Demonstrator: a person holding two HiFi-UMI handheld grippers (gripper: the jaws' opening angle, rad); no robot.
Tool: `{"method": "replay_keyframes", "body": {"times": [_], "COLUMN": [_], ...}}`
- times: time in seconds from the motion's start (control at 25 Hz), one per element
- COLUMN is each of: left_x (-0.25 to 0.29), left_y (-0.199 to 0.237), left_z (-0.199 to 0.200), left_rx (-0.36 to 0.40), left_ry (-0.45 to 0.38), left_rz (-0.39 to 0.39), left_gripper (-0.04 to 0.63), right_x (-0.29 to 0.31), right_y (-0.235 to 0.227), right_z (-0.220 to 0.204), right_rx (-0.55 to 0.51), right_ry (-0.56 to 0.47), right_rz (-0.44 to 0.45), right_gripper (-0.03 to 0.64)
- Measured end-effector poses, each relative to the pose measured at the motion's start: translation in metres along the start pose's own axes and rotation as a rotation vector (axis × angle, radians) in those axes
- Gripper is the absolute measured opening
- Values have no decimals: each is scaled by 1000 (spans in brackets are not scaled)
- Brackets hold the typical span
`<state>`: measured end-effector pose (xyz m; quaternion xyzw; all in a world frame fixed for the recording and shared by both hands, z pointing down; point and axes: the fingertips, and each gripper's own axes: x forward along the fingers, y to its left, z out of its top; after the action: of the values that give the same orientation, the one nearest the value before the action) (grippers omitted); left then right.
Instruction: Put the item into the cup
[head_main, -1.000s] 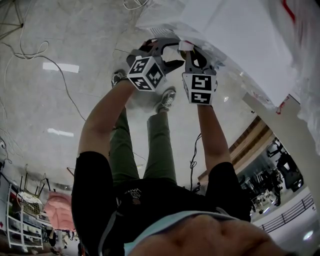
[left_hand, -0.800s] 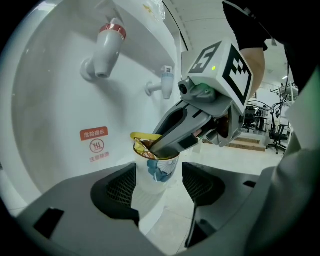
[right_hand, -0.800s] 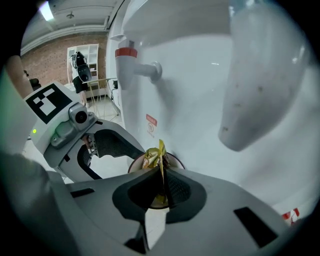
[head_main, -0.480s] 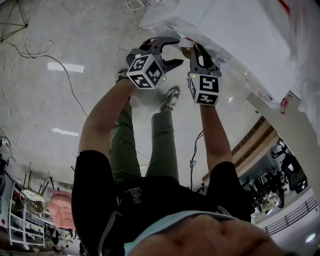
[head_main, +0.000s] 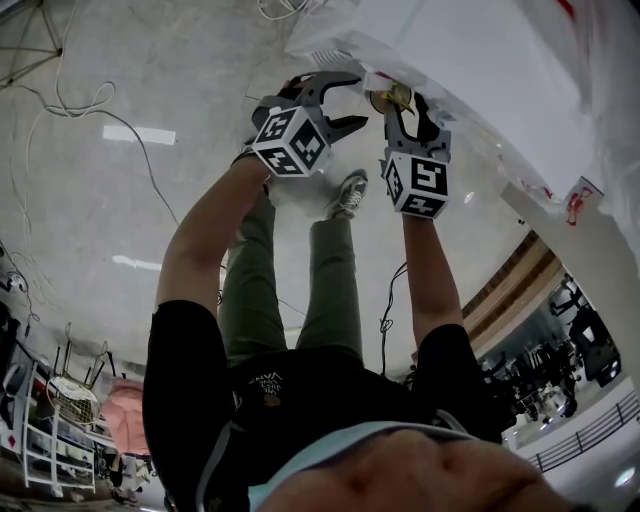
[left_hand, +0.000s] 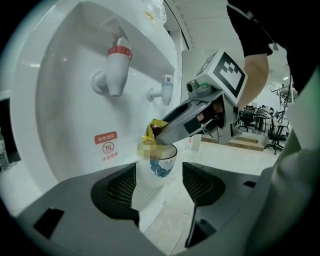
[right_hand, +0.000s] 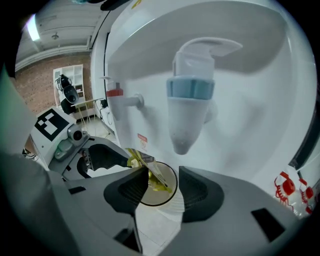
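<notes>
A white paper cup (left_hand: 159, 167) with a blue print sits between the pads of my left gripper (left_hand: 159, 175), which is shut on it under a water dispenser's taps. A yellow packet (right_hand: 150, 172) hangs over the cup's rim (right_hand: 172, 192) and dips into its mouth. It lies between the jaws of my right gripper (right_hand: 162, 182), which are opening and do not press it. In the head view both grippers meet at the dispenser, the left gripper (head_main: 358, 100) beside the right gripper (head_main: 405, 100), with the packet (head_main: 396, 95) at their tips.
The white water dispenser (left_hand: 75, 75) has a red tap (left_hand: 116, 67) and a blue tap (left_hand: 166, 89); the blue tap (right_hand: 190, 100) hangs just above the cup. Cables (head_main: 90, 110) trail over the shiny floor. The person's legs and shoes (head_main: 345, 195) are below the grippers.
In the head view both grippers have shifted slightly to the right. The yellow packet now shows at the right gripper's tips.
</notes>
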<state>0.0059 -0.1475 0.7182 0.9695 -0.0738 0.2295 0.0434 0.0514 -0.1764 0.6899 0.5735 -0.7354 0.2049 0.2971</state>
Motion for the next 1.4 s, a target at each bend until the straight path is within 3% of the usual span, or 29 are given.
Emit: {"method": "replay_keyframes", "body": {"times": [0.48, 0.84, 1.0, 1.4], "left_x": [2, 4, 4, 11], "left_y": [-4, -3, -3, -6], "left_z": [7, 11, 13, 10], "left_rx": [-18, -29, -32, -37], "left_ry": [13, 6, 3, -4], "left_rz": [-1, 9, 6, -23], "left_gripper": [291, 291, 291, 291], "right_x": [-14, -19, -15, 5], "right_y": [-11, -10, -2, 2], "right_z": [8, 14, 16, 2], "right_rx": [65, 33, -10, -68], "right_ry": [-22, -42, -41, 33], "right_rz": [-9, -6, 7, 27], "right_gripper": [181, 181, 74, 52]}}
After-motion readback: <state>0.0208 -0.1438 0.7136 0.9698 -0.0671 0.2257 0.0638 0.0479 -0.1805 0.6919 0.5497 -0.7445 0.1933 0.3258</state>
